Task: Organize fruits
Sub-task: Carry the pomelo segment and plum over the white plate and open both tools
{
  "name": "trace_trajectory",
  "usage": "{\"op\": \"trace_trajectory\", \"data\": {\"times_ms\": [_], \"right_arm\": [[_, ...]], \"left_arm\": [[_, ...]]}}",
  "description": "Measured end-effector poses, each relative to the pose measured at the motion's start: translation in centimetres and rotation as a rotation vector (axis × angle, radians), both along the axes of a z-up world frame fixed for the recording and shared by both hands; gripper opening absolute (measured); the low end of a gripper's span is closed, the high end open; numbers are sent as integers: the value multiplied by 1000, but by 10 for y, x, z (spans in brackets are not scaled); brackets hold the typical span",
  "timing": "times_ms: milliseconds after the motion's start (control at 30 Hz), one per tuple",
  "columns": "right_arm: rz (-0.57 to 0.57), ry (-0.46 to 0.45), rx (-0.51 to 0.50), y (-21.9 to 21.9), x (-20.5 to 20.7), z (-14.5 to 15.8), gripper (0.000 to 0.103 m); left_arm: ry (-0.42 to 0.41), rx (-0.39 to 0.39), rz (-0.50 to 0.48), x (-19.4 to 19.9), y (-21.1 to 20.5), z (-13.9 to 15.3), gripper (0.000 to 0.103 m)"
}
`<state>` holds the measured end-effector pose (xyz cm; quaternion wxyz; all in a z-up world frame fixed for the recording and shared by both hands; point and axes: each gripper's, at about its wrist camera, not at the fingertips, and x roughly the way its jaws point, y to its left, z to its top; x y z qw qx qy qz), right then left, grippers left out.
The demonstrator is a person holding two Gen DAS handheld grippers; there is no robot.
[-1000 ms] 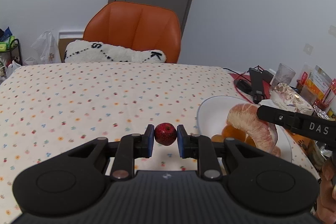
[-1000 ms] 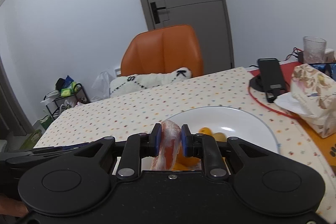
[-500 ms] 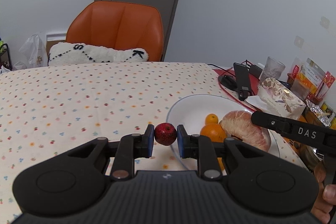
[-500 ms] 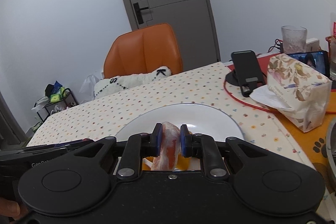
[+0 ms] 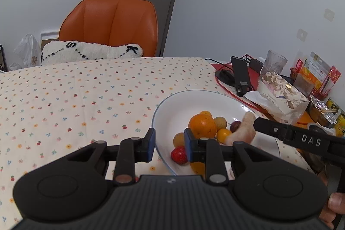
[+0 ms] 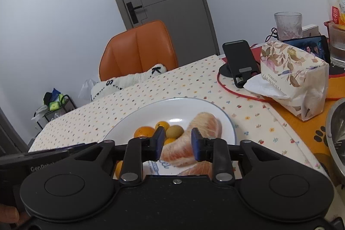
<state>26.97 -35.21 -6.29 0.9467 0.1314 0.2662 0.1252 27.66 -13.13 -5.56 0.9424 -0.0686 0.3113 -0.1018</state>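
Both of our grippers stand open over the round white plate (image 5: 217,98): the left gripper (image 5: 169,147) has its jaws apart above the small red fruit (image 5: 179,155) lying just inside the near rim, and the right gripper (image 6: 175,141) brackets the peeled pink pomelo wedge (image 6: 194,143) without pinching it. We judge the sorting nearly done. Oranges (image 5: 202,126), small yellow-green fruits (image 5: 220,122) and a dark one share the plate; the dotted tablecloth (image 5: 86,100) shows no stray fruit.

My left gripper (image 5: 168,148) and right gripper (image 6: 175,143) are matte black with blue pads (image 5: 151,143), silver screws, and white "DAS" lettering.
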Motion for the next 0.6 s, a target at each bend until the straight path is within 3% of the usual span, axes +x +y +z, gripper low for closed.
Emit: {"op": "trace_trajectory", "data": {"times_ms": [600], "right_arm": [[78,-11,-24,37,-23,8,68]], "left_arm": [[-14,26,87,-29,37,9,71]]}}
